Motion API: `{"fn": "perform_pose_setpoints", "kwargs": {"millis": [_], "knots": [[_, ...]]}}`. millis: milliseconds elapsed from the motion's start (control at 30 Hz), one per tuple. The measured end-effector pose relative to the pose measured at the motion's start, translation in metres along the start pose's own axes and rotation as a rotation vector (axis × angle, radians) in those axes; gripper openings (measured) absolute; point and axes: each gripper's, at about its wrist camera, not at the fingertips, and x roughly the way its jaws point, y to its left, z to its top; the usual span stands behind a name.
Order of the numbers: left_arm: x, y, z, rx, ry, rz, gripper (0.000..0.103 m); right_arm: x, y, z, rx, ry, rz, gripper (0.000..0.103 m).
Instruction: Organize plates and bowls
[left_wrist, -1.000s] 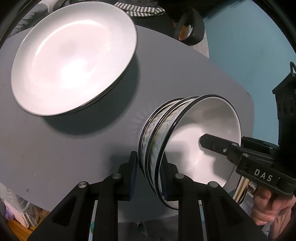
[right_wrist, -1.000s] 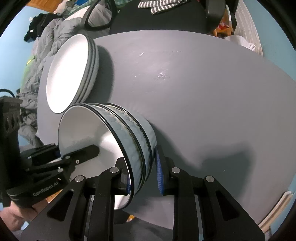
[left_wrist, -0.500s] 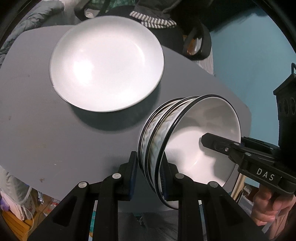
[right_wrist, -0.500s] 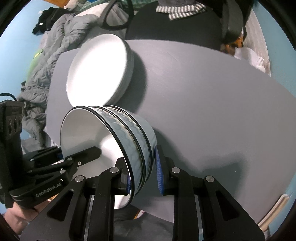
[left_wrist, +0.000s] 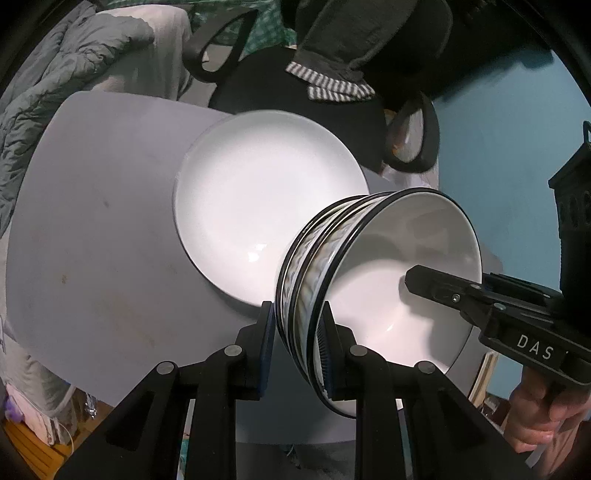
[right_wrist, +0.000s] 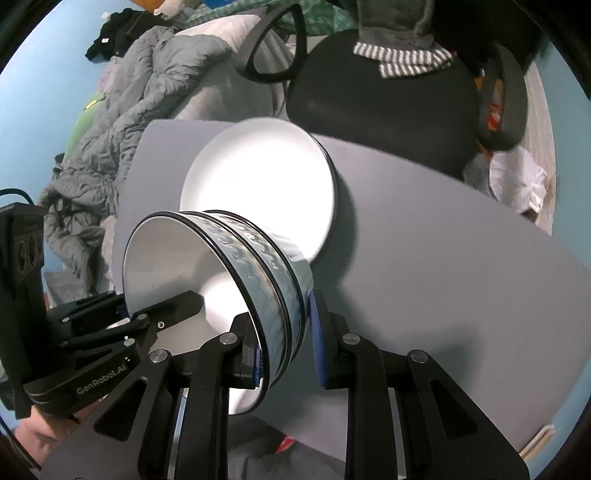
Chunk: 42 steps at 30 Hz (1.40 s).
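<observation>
Three nested bowls (left_wrist: 388, 280) with black rims and a blue wave pattern hang tilted above the grey table (left_wrist: 92, 221). My left gripper (left_wrist: 297, 332) is shut on their left rim, one pad outside and one inside. My right gripper (right_wrist: 284, 332) is shut on the opposite rim of the bowls (right_wrist: 258, 266). Each wrist view shows the other gripper's inner finger (left_wrist: 428, 284) (right_wrist: 173, 306) lying in the top bowl. A stack of white plates (left_wrist: 266, 199) (right_wrist: 258, 184) rests on the table just beyond the bowls, its near edge hidden by them.
A black office chair (right_wrist: 380, 110) with a striped cloth (right_wrist: 406, 59) stands past the table's far edge. A grey quilt (right_wrist: 129, 110) is heaped to the far left. Bare grey tabletop (right_wrist: 443, 277) spreads to the right. A hand (left_wrist: 535, 417) holds the right gripper's handle.
Both grippers have risen and carried the bowls toward the plates. The plates have slid from the upper left to the middle of both views, now right behind the bowls.
</observation>
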Motion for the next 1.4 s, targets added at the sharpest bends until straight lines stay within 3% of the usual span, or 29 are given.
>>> {"fn": "perform_pose_setpoints", "kwargs": {"millis": [300, 567, 1067, 1167, 1233, 1333, 1400], "knots": [[0.003, 0.039, 0.040, -0.024, -0.005, 0.032, 0.021, 0.020, 0.017, 0.042, -0.005, -0.002, 0.015, 0.022], [0.018, 0.049, 0.063, -0.036, 0.015, 0.060, 0.021, 0.036, 0.018, 0.065, 0.012, 0.017, 0.021, 0.022], [0.022, 0.045, 0.066, 0.000, 0.021, 0.072, 0.022, 0.042, 0.018, 0.074, -0.010, 0.045, 0.012, 0.023], [0.019, 0.045, 0.066, 0.012, 0.006, 0.094, 0.030, 0.042, 0.018, 0.073, -0.012, 0.033, 0.009, 0.027], [0.014, 0.047, 0.066, 0.006, -0.023, 0.124, 0.042, 0.041, 0.020, 0.072, -0.024, 0.019, -0.027, 0.040], [0.007, 0.051, 0.064, -0.003, -0.054, 0.144, 0.048, 0.038, 0.022, 0.069, -0.049, -0.013, -0.079, 0.051], [0.002, 0.053, 0.062, -0.013, -0.062, 0.154, 0.051, 0.034, 0.022, 0.067, -0.057, -0.023, -0.091, 0.052]]}}
